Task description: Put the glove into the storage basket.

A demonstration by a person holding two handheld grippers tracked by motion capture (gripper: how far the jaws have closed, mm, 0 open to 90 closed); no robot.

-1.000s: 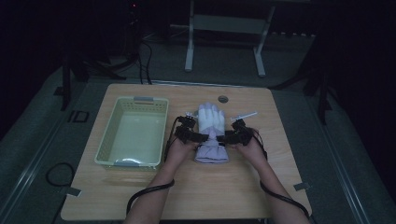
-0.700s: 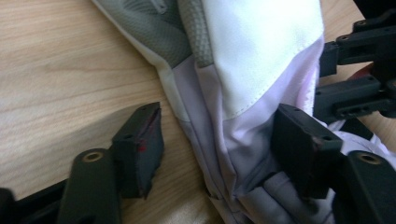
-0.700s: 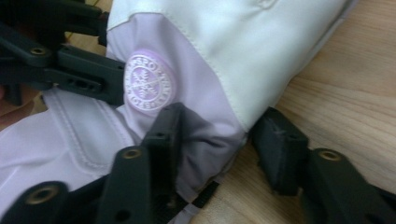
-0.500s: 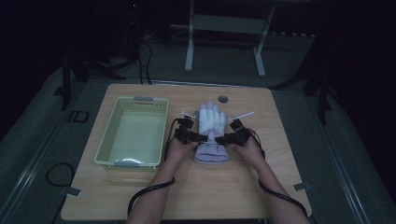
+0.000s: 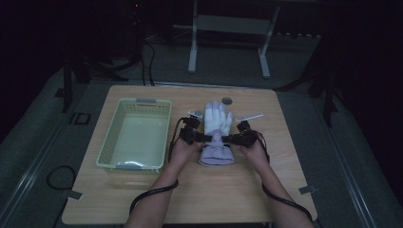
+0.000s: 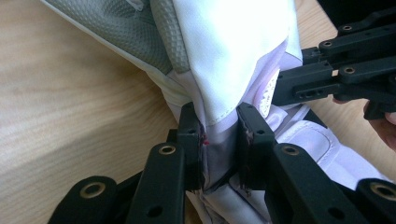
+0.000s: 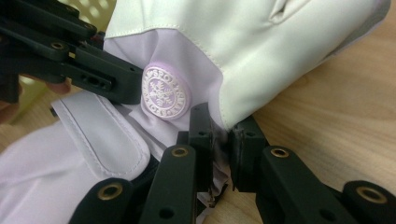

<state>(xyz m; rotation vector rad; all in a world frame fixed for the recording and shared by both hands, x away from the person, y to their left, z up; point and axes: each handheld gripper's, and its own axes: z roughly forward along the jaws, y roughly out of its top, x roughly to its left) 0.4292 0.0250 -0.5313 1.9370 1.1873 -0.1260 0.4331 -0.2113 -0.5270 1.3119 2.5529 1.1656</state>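
The white and pale lilac fabric glove (image 5: 216, 135) lies flat on the light wooden table (image 5: 190, 199), its cuff toward you and its fingers pointing away. Your left gripper (image 6: 219, 140) has its black jaws closed down to a narrow gap, pinching a fold of the glove's wrist fabric from its left edge. Your right gripper (image 7: 220, 140) does the same from the opposite edge, jaws nearly together on the white and lilac cloth just beside the round embroidered lilac badge (image 7: 164, 92). Left of the glove, a pale green plastic basket (image 5: 105, 152) sits on the table. Beyond the fingertips rests a small round grey disc (image 5: 226, 100).
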